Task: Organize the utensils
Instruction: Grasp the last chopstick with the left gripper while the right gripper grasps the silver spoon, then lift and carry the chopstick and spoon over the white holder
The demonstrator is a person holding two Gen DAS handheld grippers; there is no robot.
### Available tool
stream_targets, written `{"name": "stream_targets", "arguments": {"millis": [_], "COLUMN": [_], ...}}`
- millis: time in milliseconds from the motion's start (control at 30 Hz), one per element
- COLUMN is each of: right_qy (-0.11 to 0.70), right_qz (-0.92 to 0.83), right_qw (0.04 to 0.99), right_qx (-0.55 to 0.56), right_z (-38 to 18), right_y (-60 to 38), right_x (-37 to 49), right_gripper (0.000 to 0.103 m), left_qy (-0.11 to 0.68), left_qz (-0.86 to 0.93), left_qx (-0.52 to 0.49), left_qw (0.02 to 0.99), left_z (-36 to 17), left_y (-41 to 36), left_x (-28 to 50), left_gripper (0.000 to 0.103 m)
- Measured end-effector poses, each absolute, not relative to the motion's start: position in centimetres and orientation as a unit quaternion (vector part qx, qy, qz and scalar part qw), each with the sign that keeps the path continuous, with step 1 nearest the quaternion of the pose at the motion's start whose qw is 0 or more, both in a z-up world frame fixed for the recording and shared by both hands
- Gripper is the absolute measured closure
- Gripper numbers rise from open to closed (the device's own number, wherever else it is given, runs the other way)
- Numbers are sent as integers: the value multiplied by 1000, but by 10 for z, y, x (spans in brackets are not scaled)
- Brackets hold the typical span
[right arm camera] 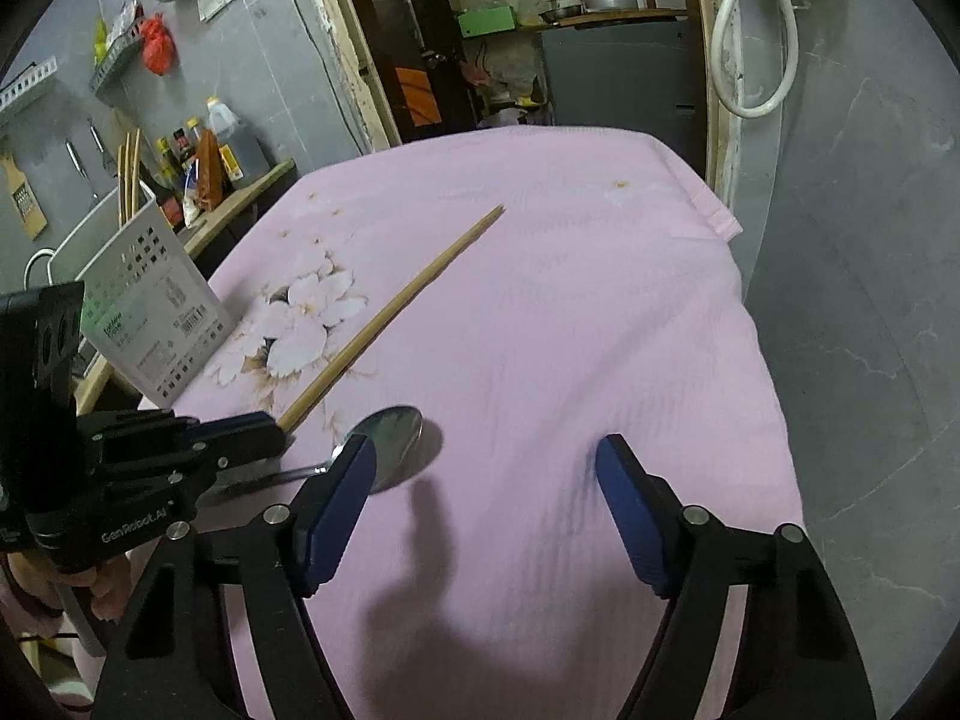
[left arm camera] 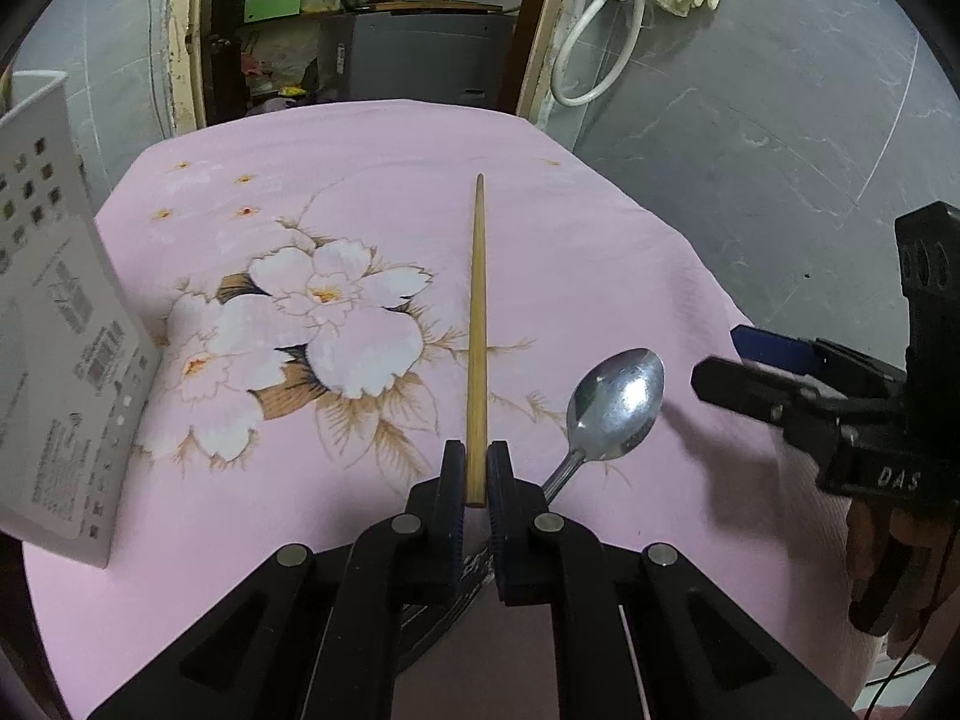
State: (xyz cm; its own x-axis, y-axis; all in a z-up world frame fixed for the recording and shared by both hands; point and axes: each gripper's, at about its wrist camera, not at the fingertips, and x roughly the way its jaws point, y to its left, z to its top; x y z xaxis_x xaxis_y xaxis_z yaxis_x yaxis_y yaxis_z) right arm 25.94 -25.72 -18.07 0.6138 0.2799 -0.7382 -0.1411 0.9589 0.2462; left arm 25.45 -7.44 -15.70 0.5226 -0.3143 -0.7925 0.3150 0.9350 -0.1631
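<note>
the left claw (left arm camera: 477, 480) is clamped on the thick end of a light, stiff chopstick (left arm camera: 477, 324); the right claw (right arm camera: 486, 480) gapes empty beside the slippery steel spoon (right arm camera: 390, 441), best pinched at its handle

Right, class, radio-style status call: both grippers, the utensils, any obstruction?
Left gripper shut on chopstick. Right gripper open, empty, beside spoon. Spoon flat on pink cloth. Nothing blocking.

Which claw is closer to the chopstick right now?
Left. The left claw is shut on the chopstick; the right claw stands open beside the spoon.
</note>
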Motion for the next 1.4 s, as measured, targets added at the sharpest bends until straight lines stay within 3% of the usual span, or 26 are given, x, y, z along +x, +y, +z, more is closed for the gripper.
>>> {"name": "stream_targets", "arguments": {"millis": [367,633,867,1067,1400], "right_qy": [424,454,453,432,365], "right_qz": [155,186,166,169,176], "right_qw": [889,861,857,858,892], "right_qx": [78,134,178,220,200], "right_z": [-177,-196,-208,-203,-146], "right_y": [-241,-234,-242,-248,-245], "right_x": [266,275,283,280,282], "right_gripper": [47,70,96,99,101], "left_qy": [409,350,321,297,261], "left_qz": [-163,-148,-140,-143,-151], "left_qx": [2,-15,-15,-20,-22], "left_qw": [898,925,936,944,953], "left_z": [-125,-89,-75,-59,-13], "left_y": [-63,-54,-53,-52,-53], "left_x": [240,240,241,243,260], "left_gripper": [96,96,96,96,96]}}
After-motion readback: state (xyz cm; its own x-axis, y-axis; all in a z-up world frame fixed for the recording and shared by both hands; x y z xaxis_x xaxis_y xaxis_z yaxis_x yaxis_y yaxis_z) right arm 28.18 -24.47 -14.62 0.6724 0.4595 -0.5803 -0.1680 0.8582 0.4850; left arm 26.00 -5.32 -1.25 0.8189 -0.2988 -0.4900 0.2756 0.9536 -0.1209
